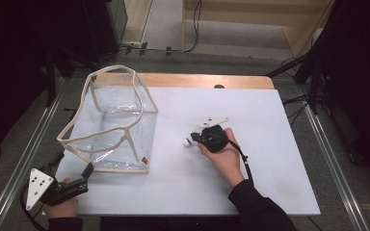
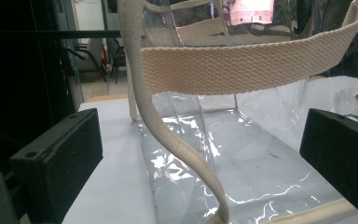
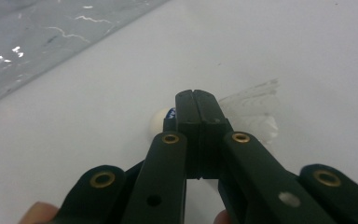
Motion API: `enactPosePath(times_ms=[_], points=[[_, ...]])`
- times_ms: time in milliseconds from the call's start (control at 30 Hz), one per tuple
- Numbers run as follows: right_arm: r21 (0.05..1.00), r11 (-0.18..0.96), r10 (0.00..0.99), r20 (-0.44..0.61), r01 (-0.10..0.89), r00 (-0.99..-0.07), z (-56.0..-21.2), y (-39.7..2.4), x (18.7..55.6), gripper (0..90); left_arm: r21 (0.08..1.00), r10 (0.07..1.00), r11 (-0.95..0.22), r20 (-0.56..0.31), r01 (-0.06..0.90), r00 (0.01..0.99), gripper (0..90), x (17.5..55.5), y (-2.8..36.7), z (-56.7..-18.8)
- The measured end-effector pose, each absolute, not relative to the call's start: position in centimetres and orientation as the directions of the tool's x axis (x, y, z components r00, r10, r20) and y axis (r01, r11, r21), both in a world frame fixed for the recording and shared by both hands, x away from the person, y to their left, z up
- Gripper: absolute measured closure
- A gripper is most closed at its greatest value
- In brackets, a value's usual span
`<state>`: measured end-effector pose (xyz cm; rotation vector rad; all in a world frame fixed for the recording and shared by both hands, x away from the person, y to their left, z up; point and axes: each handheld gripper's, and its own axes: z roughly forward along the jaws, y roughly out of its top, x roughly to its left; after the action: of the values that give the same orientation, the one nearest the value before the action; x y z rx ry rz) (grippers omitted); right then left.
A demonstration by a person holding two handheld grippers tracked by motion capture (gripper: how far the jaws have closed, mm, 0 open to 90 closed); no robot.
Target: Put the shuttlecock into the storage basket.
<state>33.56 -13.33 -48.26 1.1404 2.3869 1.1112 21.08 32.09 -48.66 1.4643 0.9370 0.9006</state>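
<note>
- The right gripper point(image 3: 196, 100) has its jaws pressed together, and a shuttlecock point(image 3: 256, 116) lies just under and beyond its tips: the white cork end peeks out to one side of them, the feather skirt fans out to the other.
- From these pictures I cannot tell whether the closed tips pinch a feather or merely rest above the shuttlecock; in the high view the cork point(image 1: 187, 143) sits on the white tabletop point(image 1: 270, 159) just ahead of that gripper point(image 1: 195, 138).
- The left gripper point(image 1: 87, 169) waits with its jaws wide apart at the near corner of the clear bag point(image 1: 111, 130); the cream webbing rim point(image 2: 242, 65) crosses between and beyond its fingers point(image 2: 58, 163), untouched by either pad.
- The step in hand looks like getting the shuttlecock into the bag.
- To do it well, make sure of the hold first: a grip across the cork or the feather stems would probably be firmer than one on the thin skirt, which may bend or slip.
- The left fingers could close on the webbing to keep the mouth open and the soft wall from folding.
- Carry the shuttlecock over the rim, not against it, before letting go.
</note>
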Motion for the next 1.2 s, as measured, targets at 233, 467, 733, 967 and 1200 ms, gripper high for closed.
enactPosePath(times_ms=[233,467,733,967,1200], points=[[0.733,0.437,0.711,0.074,0.522,-0.699,-48.7,-11.9,31.8,86.9,0.996,0.919,-0.063,0.031,0.068,0.393,0.0,21.1,32.1,-48.7],[0.739,0.411,0.745,0.066,0.534,-0.664,-48.4,-10.4,33.2,87.7,0.996,0.919,-0.062,0.030,0.067,0.393,0.0,21.1,32.1,-48.7],[0.716,0.428,0.743,0.069,0.551,-0.666,-48.9,-10.3,32.0,87.7,0.996,0.919,-0.056,0.025,0.067,0.393,0.0,21.1,32.2,-48.7],[0.697,0.398,0.775,0.093,0.597,-0.625,-50.2,-12.7,30.1,87.7,0.996,0.919,-0.058,0.027,0.069,0.393,0.0,21.0,32.2,-48.6],[0.677,0.354,0.832,0.086,0.645,-0.547,-50.6,-14.8,30.9,87.7,0.996,0.920,-0.063,0.031,0.069,0.392,0.0,21.0,32.1,-48.6]])
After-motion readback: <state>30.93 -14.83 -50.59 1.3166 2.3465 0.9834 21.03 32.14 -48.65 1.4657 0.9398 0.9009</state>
